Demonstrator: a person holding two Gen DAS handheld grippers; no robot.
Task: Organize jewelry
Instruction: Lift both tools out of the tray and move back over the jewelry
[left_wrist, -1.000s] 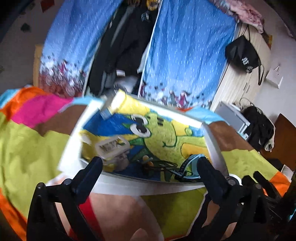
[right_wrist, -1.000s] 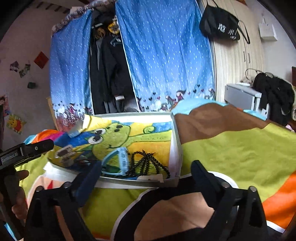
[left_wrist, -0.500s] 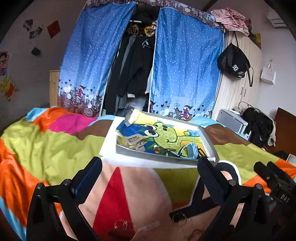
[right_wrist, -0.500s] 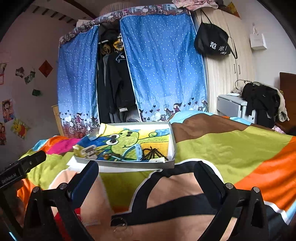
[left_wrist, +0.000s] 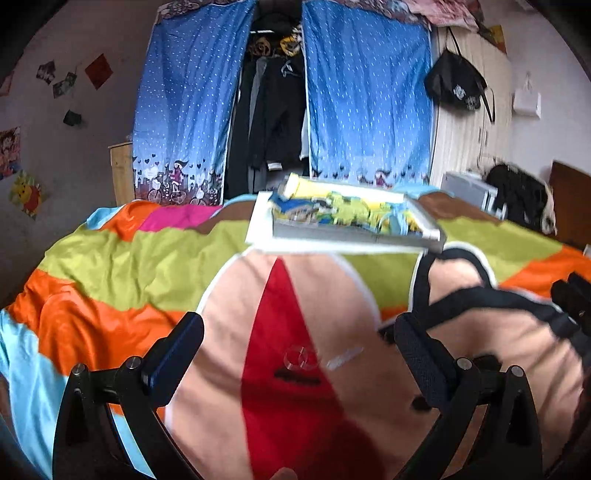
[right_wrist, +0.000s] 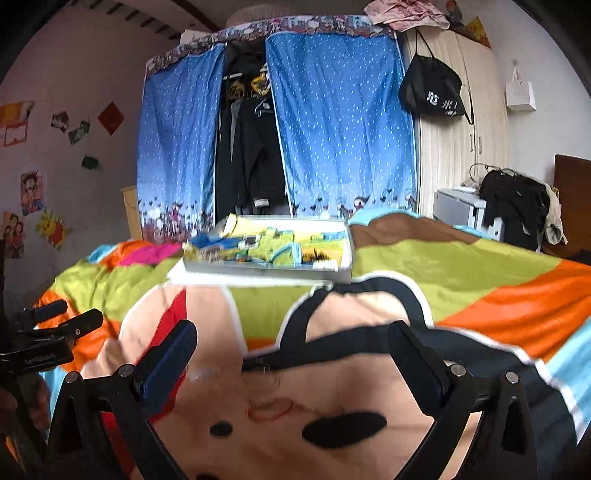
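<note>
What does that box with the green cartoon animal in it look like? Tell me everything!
The box is a shallow white tray with low walls, lying flat on the colourful bedspread at its far end. A bright lining with a green cartoon creature on yellow and blue covers its floor. Small things lie inside, too blurred to name. Both grippers are well short of it, touching nothing.

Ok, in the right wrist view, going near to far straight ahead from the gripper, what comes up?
right gripper, open and empty → cartoon-print blanket → shallow white tray with a frog-picture lining → blue dotted curtains with dark clothes hanging between them.
</note>
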